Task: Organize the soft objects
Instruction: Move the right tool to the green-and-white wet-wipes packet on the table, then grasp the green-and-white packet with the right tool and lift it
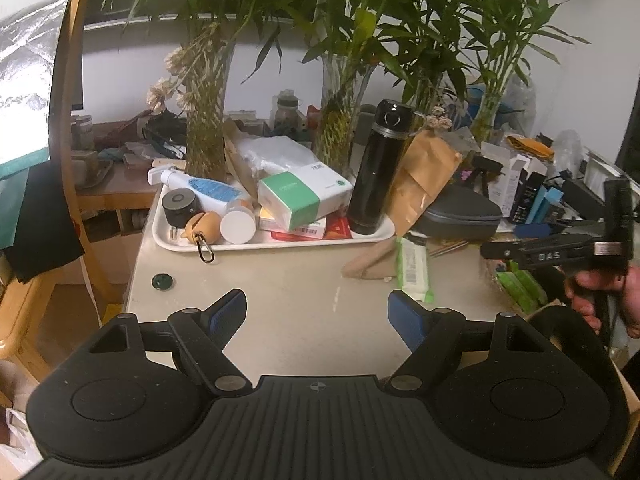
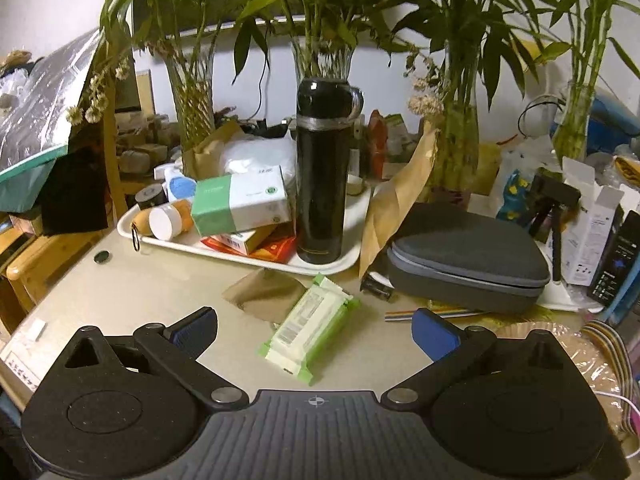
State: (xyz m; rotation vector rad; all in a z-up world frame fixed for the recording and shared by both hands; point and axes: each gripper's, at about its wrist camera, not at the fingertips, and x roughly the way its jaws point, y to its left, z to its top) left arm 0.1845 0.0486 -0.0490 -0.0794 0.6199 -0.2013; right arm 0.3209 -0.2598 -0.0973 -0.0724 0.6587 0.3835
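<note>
The left hand-held gripper hangs over a bare part of the worktop, near its front edge. Its blue pads are spread wide, with nothing between them. The right hand-held gripper is spread wide too, and it holds nothing. The green and white soft pack lies flat on the worktop right in front of it, lined up with the gap between its pads, but they do not touch it.

A flat tan soft thing lies behind the pack, and one corner of it is tucked under the pack — I cannot tell what it is. Both sit just in front of the white tray, close to the tray's front edge.

The tray is crowded. A tall black bottle stands at its right end. A green and white box lies on top of other boxes, so those are mostly hidden. A brown paper bag leans between the tray and a grey zip case.

In the left view, a hand shows at the right edge, and it is cut off. The far right of the worktop is a jumble — too mixed up to tell apart.
</note>
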